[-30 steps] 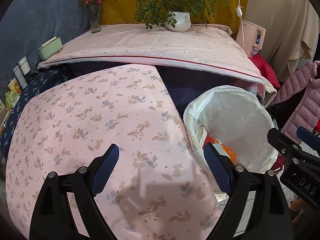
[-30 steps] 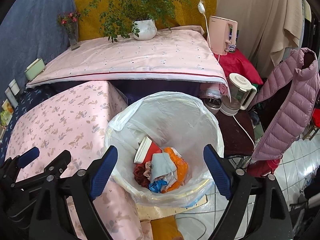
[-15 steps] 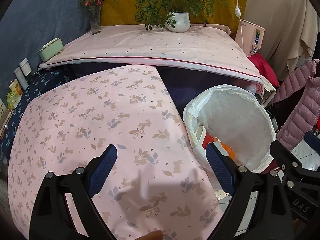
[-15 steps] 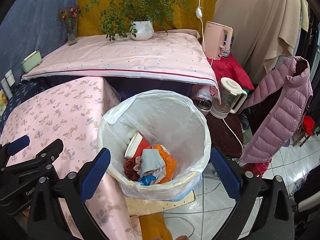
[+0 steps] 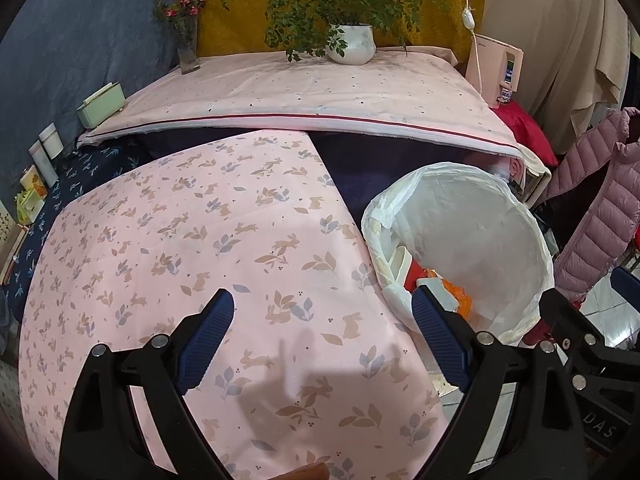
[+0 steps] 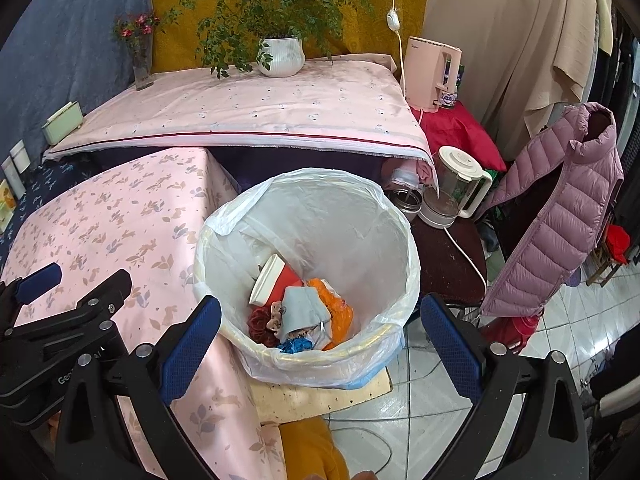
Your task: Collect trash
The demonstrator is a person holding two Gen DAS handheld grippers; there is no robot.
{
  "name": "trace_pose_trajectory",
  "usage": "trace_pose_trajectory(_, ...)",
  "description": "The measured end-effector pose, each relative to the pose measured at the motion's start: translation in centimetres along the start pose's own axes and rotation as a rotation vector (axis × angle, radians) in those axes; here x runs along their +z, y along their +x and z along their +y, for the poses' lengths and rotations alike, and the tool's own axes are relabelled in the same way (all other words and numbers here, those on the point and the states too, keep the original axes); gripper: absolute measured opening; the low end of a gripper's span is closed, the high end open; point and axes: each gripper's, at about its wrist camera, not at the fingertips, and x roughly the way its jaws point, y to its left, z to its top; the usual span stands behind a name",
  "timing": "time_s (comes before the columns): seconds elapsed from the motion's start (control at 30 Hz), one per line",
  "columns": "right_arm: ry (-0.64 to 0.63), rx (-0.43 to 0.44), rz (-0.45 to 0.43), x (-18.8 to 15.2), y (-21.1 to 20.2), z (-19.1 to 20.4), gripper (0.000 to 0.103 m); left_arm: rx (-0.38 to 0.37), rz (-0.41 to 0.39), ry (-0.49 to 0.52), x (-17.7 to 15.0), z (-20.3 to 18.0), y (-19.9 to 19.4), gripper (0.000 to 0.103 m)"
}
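A white-lined trash bin (image 6: 320,208) stands on the floor beside the table with the pink rabbit-print cloth (image 6: 120,216). Inside lie a red cup with a white rim (image 6: 276,280), a grey mask (image 6: 304,308), an orange wrapper (image 6: 340,312) and blue scraps. My right gripper (image 6: 320,344) is open and empty, above the bin's near rim. My left gripper (image 5: 320,340) is open and empty over the pink cloth (image 5: 200,240), left of the bin (image 5: 480,220). Each gripper shows at the edge of the other's view.
A higher table with a pink cloth (image 6: 248,108) holds a potted plant (image 6: 280,56), a flower vase (image 6: 140,60) and a green box (image 6: 62,122). A pink kettle (image 6: 432,74), a blender jug (image 6: 452,188) and a purple jacket (image 6: 560,208) stand to the right.
Both grippers have drawn back and up a little from the bin. Both stay open and empty. The trash in the bin has not moved.
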Motion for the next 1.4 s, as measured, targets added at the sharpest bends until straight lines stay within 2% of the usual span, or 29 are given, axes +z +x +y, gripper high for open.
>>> trace_pose_trajectory(0.4, -0.001, -0.010, -0.009, -1.1, -1.4, 0.3, 0.096, -0.014, -0.004, -0.037, -0.9, 0.4, -1.0, 0.086)
trace_pose_trajectory(0.7, -0.004, -0.011, -0.010, -1.4, -1.7, 0.5, 0.096, 0.001, -0.011, -0.062, -1.2, 0.8, -1.5, 0.086)
trace_pose_trajectory(1.4, -0.005, -0.022, 0.002, -2.0, -1.6, 0.0, 0.096, 0.005, -0.016, -0.058, -1.6, 0.3, -1.6, 0.086)
